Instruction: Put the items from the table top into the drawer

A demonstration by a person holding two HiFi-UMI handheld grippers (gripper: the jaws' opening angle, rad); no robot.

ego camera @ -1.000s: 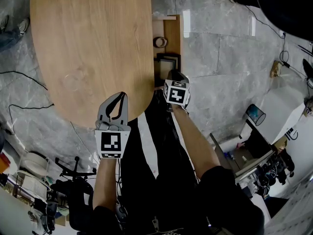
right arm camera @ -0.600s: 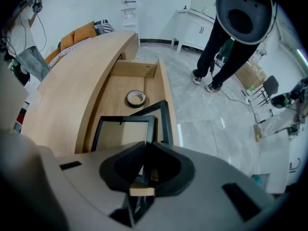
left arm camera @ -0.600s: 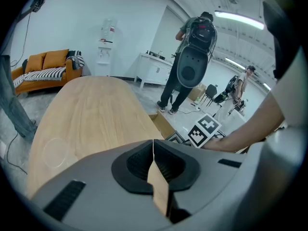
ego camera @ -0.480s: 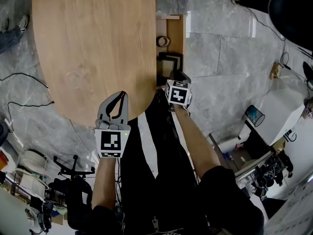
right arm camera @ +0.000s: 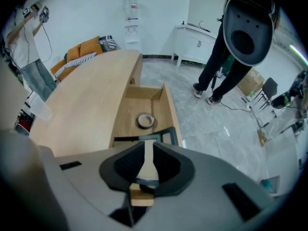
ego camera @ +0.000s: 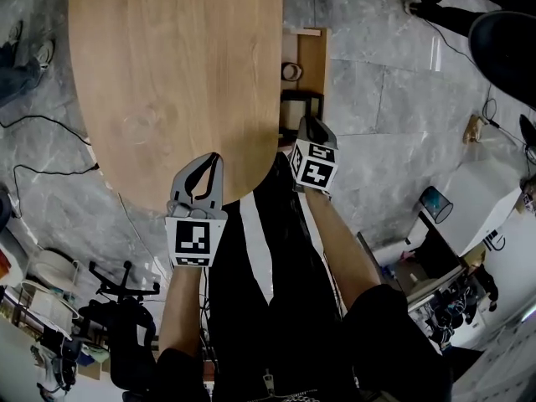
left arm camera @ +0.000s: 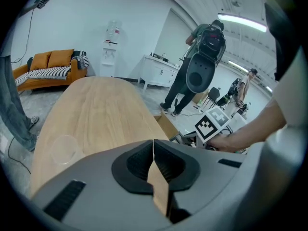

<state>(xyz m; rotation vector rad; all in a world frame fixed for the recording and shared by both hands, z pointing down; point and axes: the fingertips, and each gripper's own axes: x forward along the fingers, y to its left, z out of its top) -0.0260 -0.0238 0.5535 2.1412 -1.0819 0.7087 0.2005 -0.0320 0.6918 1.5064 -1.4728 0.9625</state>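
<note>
The oval wooden table [ego camera: 176,74] carries only a clear round cup [ego camera: 132,132], seen also from the left gripper view as the cup [left arm camera: 64,149]. At the table's right edge the wooden drawer [ego camera: 314,57] stands pulled out. In it lie a roll of tape [ego camera: 291,71] and a black frame-like item [ego camera: 300,105]. My right gripper [ego camera: 307,121] hovers over the drawer's near end, above the black item [right arm camera: 161,136] and tape [right arm camera: 145,121]. Its jaws stand a narrow gap apart with nothing between them. My left gripper [ego camera: 213,159] rests over the table's near edge, jaws closed and empty.
A black office chair [ego camera: 507,40] stands at the far right, and cables [ego camera: 50,170] trail over the grey floor on the left. People stand beyond the drawer [left arm camera: 199,66]. A chair base [ego camera: 126,291] and clutter lie at the near left.
My right gripper has lifted up and back from the black item in the drawer. The left gripper has stayed where it was.
</note>
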